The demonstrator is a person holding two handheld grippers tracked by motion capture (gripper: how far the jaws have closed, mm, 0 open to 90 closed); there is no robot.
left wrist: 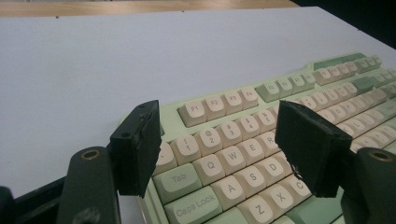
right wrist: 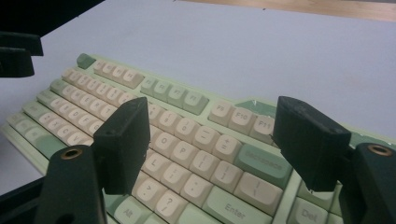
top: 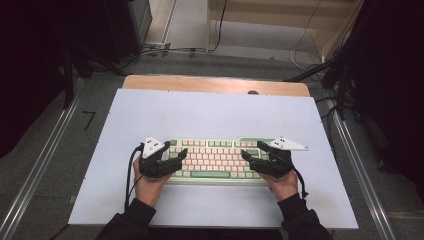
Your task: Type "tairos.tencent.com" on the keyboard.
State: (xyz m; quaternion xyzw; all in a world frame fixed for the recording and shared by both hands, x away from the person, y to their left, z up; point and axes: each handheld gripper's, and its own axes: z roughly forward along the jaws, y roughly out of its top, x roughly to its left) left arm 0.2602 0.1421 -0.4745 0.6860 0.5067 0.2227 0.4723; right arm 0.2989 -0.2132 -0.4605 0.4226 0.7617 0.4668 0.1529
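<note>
My left tongs (top: 176, 159) and right tongs (top: 248, 158), both with jaws apart, hover over opposite ends of the green keyboard (top: 215, 159) on the white worktop (top: 210, 115).

The high view looked steeply down on the white tabletop (top: 210, 115); both gripper views sat close, sharing the pale green-and-cream keyboard (left wrist: 243, 154).
</note>
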